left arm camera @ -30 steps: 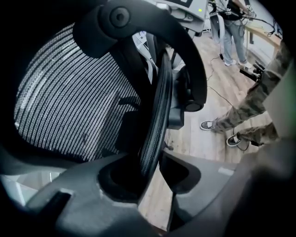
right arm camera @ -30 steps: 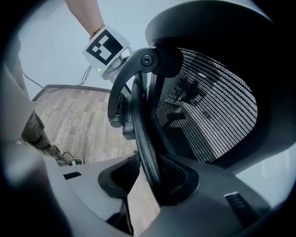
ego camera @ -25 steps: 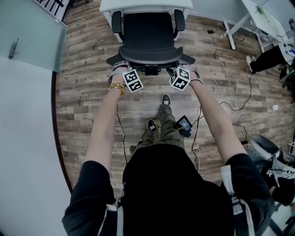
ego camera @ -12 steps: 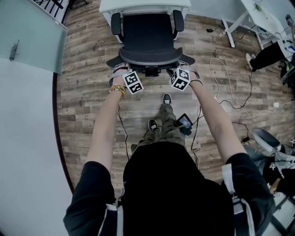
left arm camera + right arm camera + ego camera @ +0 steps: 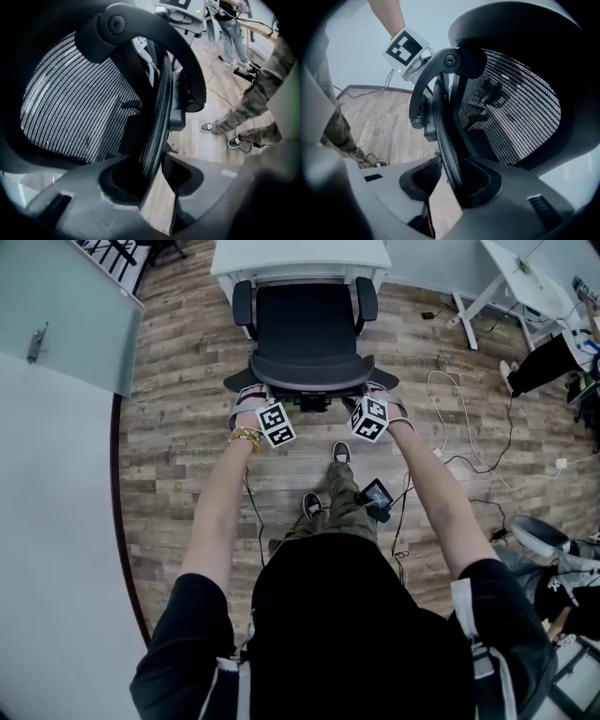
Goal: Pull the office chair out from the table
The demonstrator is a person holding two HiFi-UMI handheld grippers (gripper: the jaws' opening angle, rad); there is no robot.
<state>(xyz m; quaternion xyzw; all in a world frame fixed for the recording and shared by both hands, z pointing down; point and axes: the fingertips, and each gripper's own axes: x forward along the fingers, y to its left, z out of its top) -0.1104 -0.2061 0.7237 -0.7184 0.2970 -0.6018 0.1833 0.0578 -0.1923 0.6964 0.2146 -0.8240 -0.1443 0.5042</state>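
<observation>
The left claw (image 5: 154,174) and right claw (image 5: 452,180) each clamp the mesh backrest rim of the office chair (image 5: 302,324), whose seat sits at the near edge of the white surface (image 5: 300,253).

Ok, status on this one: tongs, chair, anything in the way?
Left tongs, right tongs both shut on backrest rim. Office chair close to white table. Own feet and floor cables behind.

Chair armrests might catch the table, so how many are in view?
2. In the head view, one armrest is at picture left, the other armrest at picture right, both beside the near edge of the white table.
</observation>
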